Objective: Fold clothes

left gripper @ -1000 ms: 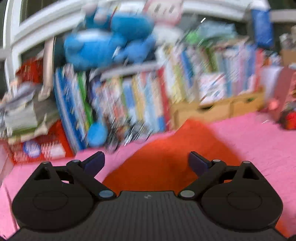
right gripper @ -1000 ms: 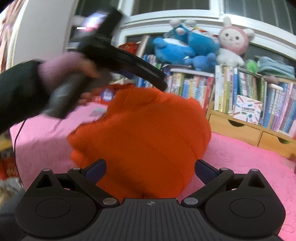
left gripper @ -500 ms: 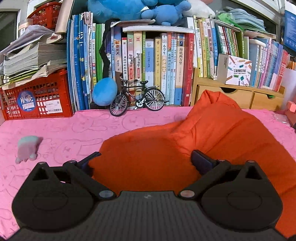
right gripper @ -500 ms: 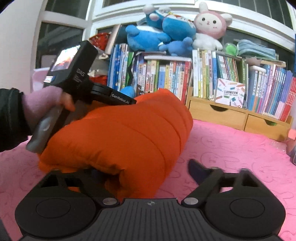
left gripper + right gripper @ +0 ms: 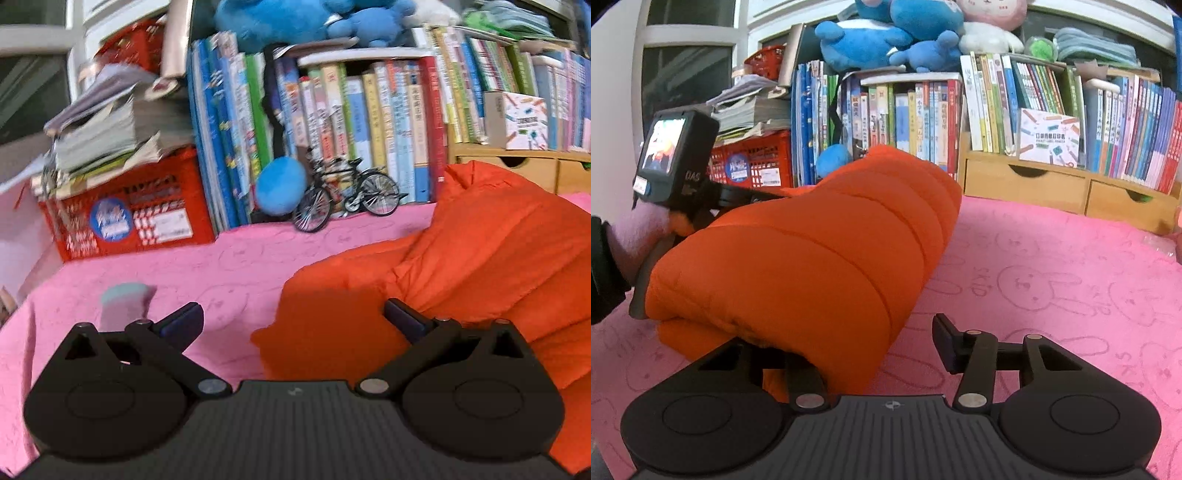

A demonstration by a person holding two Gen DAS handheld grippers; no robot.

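1. Orange padded jacket (image 5: 812, 258), bundled into a thick roll, lying on the pink blanket (image 5: 1052, 277) in front of the bookshelf (image 5: 923, 110).
2. Also seen from the left wrist as an orange heap (image 5: 480, 258) on the blanket's right part, one edge spread flat toward the camera.
3. Right gripper (image 5: 857, 343) at the near end of the jacket: jaws closing, left finger buried under the folded edge, right finger (image 5: 947, 343) bare and clear of the cloth; fabric between the two, firm pinch not confirmed.
4. Left gripper (image 5: 291, 319) spread wide, holding nothing, fingers straddling the jacket's flat near edge; in the right wrist view, pressed against the far left side of the jacket, carried by a hand (image 5: 639, 236) in a pink glove with a dark sleeve.
5. Small pale toy (image 5: 123, 302) on the blanket, left of the jacket.
6. Beyond the jacket, at the foot of the bookshelf: model bicycle (image 5: 347, 194), blue ball (image 5: 280, 190), red crate (image 5: 125, 218) under stacked papers.
7. Blue stuffed animals (image 5: 886, 37) on top of the bookshelf; wooden drawers (image 5: 1052, 184) to the jacket's right rear.
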